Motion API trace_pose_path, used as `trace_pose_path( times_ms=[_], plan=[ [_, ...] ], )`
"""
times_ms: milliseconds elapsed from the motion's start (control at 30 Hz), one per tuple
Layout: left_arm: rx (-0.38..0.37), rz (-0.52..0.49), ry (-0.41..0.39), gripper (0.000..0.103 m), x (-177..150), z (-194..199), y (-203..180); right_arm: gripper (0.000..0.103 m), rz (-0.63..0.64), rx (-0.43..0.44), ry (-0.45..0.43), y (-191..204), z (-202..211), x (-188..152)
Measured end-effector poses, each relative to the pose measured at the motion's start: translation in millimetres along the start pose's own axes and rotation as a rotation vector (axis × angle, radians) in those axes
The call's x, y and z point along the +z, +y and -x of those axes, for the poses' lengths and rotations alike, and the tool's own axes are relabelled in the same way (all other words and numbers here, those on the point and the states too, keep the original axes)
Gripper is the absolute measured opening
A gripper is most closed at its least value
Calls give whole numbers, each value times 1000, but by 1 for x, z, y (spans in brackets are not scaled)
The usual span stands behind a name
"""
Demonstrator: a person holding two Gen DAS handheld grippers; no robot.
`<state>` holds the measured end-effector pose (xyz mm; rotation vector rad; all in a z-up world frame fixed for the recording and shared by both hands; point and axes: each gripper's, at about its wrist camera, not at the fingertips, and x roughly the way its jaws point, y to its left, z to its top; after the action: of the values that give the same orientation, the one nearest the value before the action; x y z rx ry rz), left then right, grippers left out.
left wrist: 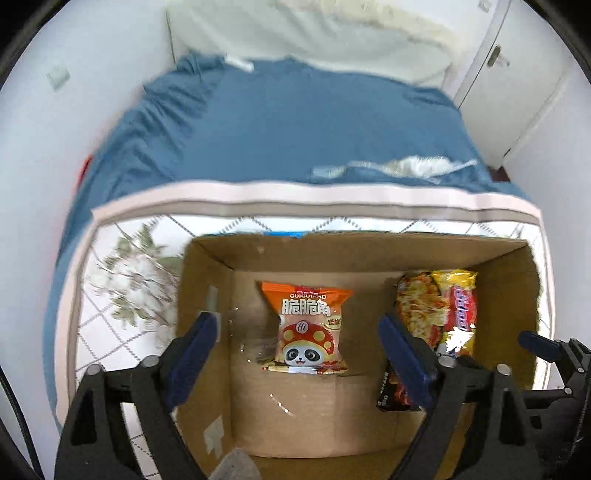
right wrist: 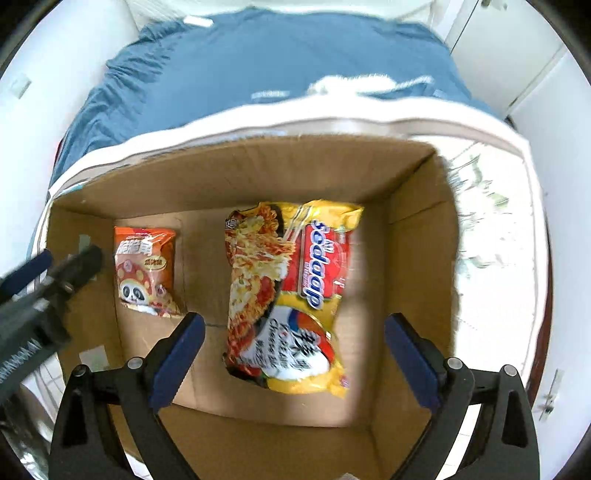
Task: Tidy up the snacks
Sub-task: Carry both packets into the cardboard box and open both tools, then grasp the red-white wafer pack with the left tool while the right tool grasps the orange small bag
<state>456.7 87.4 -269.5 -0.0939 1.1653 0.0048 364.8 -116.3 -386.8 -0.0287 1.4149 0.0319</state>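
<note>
Both jaws gape above two snack packs (right wrist: 291, 295) in box (right wrist: 229, 173).

My bed (left wrist: 369, 201) carries the lot: blue sheet (left wrist: 295, 125) over the far part, bare patterned mattress (left wrist: 122, 273) at the near end. Cardboard box (left wrist: 369, 254) sits directly on the mattress. White pillow (left wrist: 314, 33) lies at the head.

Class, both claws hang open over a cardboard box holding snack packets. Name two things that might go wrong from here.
1. The noodle packet overlaps a darker packet beneath it; the right claw might pinch both or slip on the glossy wrap.
2. The left claw sits near the box wall, so reaching for the panda bag could knock it.
</note>
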Motion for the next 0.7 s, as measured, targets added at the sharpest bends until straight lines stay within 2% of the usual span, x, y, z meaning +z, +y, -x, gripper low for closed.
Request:
trace_pose_path(
  times_ms=[133, 233, 300, 433, 567, 700],
  plan=[
    [6, 8, -47, 103, -13, 32, -2, 100, -7, 12, -65, -10, 31, -29],
    [-11, 21, -65, 103, -24, 56, -2, 100, -28, 39, -96, -1, 54, -33],
    [-15, 23, -77, 103, -37, 73, -2, 100, -41, 58, -120, -1, 79, -37],
    [-16, 29, -70, 103, -72, 100, -2, 100, -67, 85, -141, -9, 109, -70],
    [1, 46, -7, 103, -119, 106, -1, 100, -94, 101, -103, -17, 110, -115],
    [33, 84, 134, 103, -177, 82, 2, 100, -154, 118, 14, -33, 83, -172]
  ],
)
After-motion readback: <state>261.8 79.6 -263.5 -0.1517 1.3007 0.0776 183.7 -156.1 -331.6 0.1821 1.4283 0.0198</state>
